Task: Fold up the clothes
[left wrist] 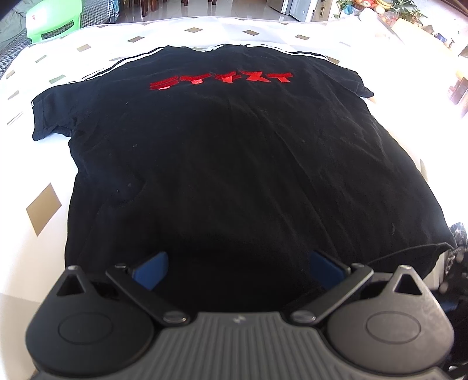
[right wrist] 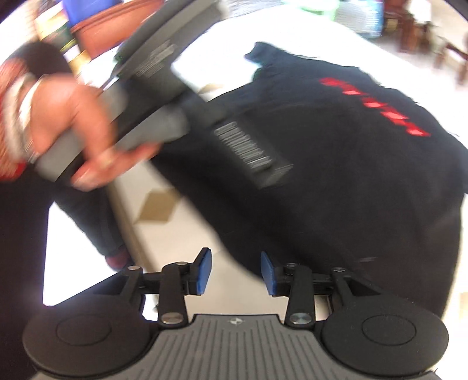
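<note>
Your black T-shirt [left wrist: 222, 163] lies spread flat on the white worktop [left wrist: 44, 163], collar at the far end and hem nearest you, red lettering [left wrist: 220, 80] across the chest end. Your left tool [left wrist: 238, 270] hangs over the hem with its blue pads spread wide and nothing between them; the cloth lies beneath, not pinched. Your right tool [right wrist: 235, 273] sits at the shirt's near corner, its pads partly apart, with a strip of pale worktop and the dark edge of cloth showing in the gap, so I judge it grips nothing. The likeliest trouble is an uneven lift: if one tool bites the hem and the other closes on air or catches only the top layer, the shirt will skew and the fold line will run crooked. The right view is heavily blurred, so a grab made in haste could miss the corner altogether. The hem's right corner also hangs close to the worktop's edge, and a tug could drag it over. By count: one shirt, one band of red lettering, two sleeves, two tools, one hand [right wrist: 73, 122] in view holding the left tool's handle, and one green stool [left wrist: 54, 20] beyond the shirt's collar end.
</note>
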Tool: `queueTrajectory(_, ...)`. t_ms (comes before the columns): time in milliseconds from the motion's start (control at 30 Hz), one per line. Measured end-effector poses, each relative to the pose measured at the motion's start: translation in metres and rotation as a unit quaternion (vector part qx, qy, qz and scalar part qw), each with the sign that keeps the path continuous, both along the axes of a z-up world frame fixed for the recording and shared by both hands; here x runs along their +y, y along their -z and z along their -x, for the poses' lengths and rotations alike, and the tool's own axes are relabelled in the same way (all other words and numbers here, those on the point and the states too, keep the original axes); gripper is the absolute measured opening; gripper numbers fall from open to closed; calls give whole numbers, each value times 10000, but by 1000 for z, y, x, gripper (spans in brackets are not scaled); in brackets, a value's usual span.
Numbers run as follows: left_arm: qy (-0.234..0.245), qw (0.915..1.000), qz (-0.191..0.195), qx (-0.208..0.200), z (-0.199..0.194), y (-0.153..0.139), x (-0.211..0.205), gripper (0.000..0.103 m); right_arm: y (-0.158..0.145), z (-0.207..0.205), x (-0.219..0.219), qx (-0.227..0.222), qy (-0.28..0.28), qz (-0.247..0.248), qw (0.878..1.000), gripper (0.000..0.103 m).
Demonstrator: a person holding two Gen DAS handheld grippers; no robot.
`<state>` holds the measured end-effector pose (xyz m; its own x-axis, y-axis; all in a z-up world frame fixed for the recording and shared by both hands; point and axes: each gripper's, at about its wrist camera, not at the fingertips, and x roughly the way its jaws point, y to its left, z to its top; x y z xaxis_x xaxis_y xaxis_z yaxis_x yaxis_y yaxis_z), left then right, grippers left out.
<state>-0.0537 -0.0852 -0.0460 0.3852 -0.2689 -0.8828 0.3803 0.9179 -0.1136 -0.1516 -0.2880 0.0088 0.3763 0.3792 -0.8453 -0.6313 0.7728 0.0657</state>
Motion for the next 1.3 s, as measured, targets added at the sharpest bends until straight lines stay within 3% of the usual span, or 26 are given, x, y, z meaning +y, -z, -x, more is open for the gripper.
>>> queueTrajectory(100, -3, 10000, -21, 1, 1, 0, 0, 103, -11, -1, -19, -14, 330, 2, 9995, 40)
queueTrajectory(233, -53, 10000, -11, 9, 0, 0, -1, 103, -19, 10, -32, 40, 339, 157, 9993, 43)
queueTrajectory(500, 10, 10000, -5, 10, -2, 1, -7, 103, -14, 17, -34, 100, 317, 438, 9985, 44)
queueTrajectory(833, 11, 10000, 19, 11, -2, 1, -8, 103, 3, 0, -28, 259, 756, 667, 9946, 45)
queueTrajectory(1033, -20, 10000, 47, 29, -4, 1, -7, 103, -7, 4, -33, 194, 742, 350, 9964, 45)
queueTrajectory(1300, -3, 10000, 19, 16, -4, 1, -10, 103, -5, 5, -28, 256, 612, 375, 9971, 45)
